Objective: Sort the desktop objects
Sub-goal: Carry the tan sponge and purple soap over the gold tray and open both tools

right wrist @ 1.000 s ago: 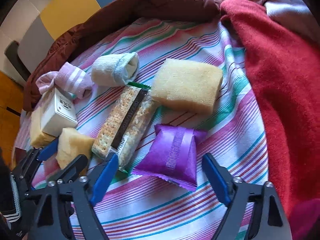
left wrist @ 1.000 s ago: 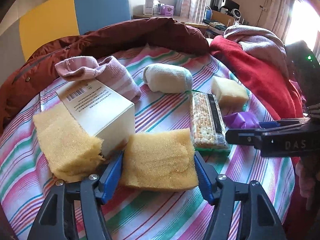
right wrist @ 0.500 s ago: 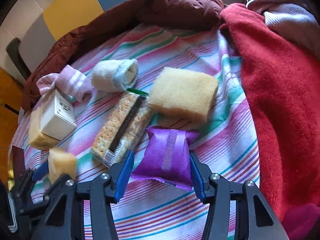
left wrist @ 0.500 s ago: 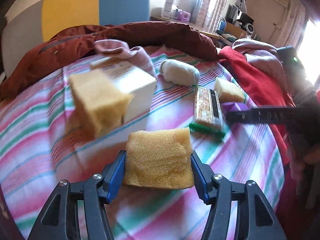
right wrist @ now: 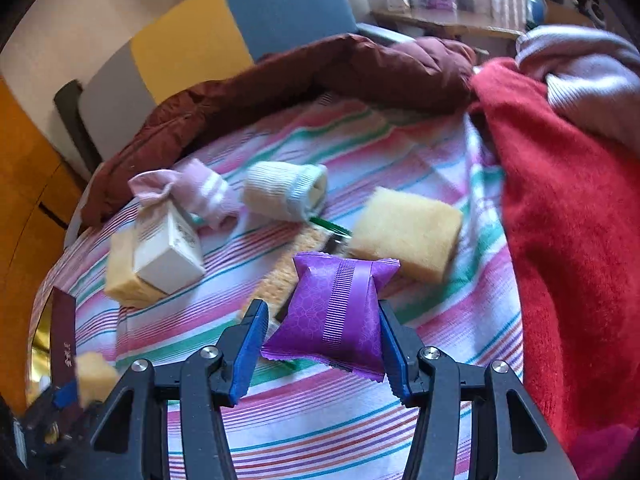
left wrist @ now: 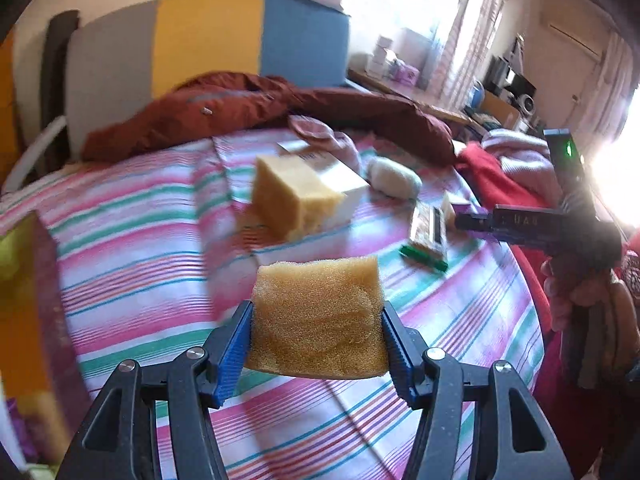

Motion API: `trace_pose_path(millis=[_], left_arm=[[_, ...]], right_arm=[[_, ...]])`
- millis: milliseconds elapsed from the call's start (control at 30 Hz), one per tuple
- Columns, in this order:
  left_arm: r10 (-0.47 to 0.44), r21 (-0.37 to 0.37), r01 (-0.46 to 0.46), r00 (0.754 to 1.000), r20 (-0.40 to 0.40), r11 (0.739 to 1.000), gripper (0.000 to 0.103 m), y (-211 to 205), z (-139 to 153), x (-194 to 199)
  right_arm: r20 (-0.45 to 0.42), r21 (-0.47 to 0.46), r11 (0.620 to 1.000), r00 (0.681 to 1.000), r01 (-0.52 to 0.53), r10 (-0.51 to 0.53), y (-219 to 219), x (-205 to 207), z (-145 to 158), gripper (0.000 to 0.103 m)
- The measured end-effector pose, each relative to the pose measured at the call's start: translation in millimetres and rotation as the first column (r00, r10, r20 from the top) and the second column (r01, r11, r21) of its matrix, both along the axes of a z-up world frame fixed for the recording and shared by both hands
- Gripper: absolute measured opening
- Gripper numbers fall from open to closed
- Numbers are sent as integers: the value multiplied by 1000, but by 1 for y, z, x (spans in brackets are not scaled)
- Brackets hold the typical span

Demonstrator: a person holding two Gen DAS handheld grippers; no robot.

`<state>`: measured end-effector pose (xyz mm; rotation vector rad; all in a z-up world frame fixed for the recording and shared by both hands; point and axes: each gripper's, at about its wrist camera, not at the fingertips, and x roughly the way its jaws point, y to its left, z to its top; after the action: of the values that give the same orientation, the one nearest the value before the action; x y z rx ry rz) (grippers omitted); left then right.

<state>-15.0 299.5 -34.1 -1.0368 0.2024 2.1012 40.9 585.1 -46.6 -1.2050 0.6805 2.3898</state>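
While the left tongs (left wrist: 318,338) pinch a yellow sponge (left wrist: 319,317) between their blue pads, holding it clear above the striped cloth (left wrist: 132,248), the right tongs (right wrist: 322,338) are closed on a purple packet (right wrist: 334,312), also lifted off the cloth.

From the right wrist view, a second sponge (right wrist: 404,234) lies at about 1 o'clock of the packet, just beyond it. A cracker pack (right wrist: 280,276) lies under and behind the packet, mostly hidden. A rolled white sock (right wrist: 286,194) sits at 11 o'clock, and a pink sock (right wrist: 192,192) lies further left, beside it. A white box (right wrist: 168,248) stands at 10 o'clock, leaning against a third sponge (right wrist: 122,276) on its left side. A dark red jacket (right wrist: 320,76) curves along the far edge of the cloth, and a red blanket (right wrist: 568,240) fills the 3 o'clock side.

From the left wrist view, the right tongs (left wrist: 476,222) appear at 2 o'clock, near the cracker pack (left wrist: 428,234). A dark-sided carton (left wrist: 44,312) rises at 9 o'clock; its contents are blurred.
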Motion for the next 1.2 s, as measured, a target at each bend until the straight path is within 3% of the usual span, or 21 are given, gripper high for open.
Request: trace_pose_path(millis=[300, 633, 867, 1033, 1200], left_arm=[[167, 18, -166, 982, -85, 986, 62, -68, 34, 2], [304, 7, -305, 944, -126, 952, 62, -133, 43, -4], [383, 23, -383, 916, -120, 923, 62, -173, 43, -8], [441, 41, -439, 893, -89, 898, 62, -207, 38, -12], [503, 64, -500, 861, -74, 864, 62, -245, 38, -17]], right_arm=[[-26, 58, 996, 998, -61, 62, -15, -6, 5, 54], [-35, 112, 985, 990, -135, 139, -42, -11, 13, 54], [-72, 108, 971, 972, -215, 224, -93, -20, 31, 54], [-119, 92, 941, 935, -325, 335, -153, -38, 47, 54], [-160, 74, 873, 858, -482, 488, -235, -60, 59, 54]])
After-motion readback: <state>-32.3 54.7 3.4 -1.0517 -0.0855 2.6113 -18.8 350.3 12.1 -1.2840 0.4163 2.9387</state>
